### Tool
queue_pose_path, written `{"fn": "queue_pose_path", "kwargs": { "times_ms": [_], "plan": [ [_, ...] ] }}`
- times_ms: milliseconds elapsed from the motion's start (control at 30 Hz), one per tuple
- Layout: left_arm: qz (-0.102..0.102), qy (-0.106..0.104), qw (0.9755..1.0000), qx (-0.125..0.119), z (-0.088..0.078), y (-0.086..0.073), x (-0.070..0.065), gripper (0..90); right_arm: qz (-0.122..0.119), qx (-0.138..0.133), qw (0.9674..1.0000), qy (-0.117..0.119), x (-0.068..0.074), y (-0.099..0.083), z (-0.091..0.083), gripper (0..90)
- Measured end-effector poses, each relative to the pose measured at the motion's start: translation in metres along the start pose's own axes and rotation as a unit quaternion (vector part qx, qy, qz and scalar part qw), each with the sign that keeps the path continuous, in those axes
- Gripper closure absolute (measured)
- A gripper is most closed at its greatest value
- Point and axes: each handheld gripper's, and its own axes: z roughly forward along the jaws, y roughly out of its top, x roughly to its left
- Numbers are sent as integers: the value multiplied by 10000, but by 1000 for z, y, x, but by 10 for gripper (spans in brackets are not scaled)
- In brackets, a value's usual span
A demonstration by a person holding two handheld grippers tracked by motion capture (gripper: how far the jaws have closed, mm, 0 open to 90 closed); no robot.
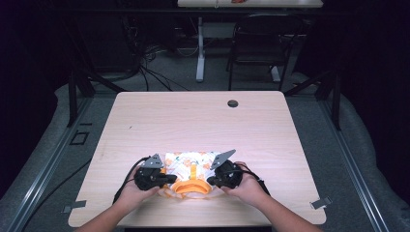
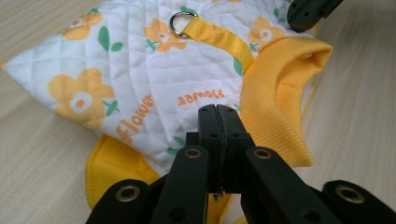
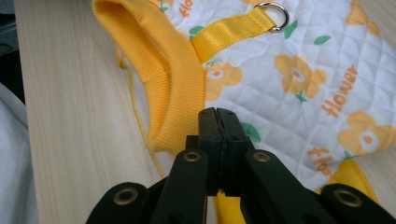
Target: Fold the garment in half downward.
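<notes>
From the high view, my worry is that I come in on the small quilted garment (image 1: 191, 166) from both sides and only bunch it — with my left gripper (image 1: 170, 179) and right gripper (image 1: 209, 180) pressed in at its near corners, a push instead of a pinch would slide the light cloth over the smooth table (image 1: 193, 121). The garment lies flat near my edge of the table, its orange collar (image 1: 192, 187) towards me and between the two tools. In the left gripper view my jaws stand together with nothing visibly between them, their tips just over the white flowered panel beside the collar (image 2: 280, 88); closed like this they cannot take hold, and I judge they could snag the yellow strap (image 2: 219, 39) or its metal ring (image 2: 180, 23) if I drag across. In the right gripper view the jaws are likewise together, tips at the seam where collar (image 3: 163, 74) meets quilting — and a loose yellow thread (image 3: 137, 116) trails on the wood, which might catch.
</notes>
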Motion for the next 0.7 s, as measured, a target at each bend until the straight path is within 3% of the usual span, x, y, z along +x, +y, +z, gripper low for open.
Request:
{"fn": "queue_pose_path", "kwargs": {
  "times_ms": [467,700],
  "plan": [
    [-59,-16,10000,-49,1,-11,-4,893,29,119,9999,-38,6,-15,9,884],
    [55,8,9999,89,-2,-10,-5,889,40,160,9998,-63,5,-18,9,878]
  ]
}}
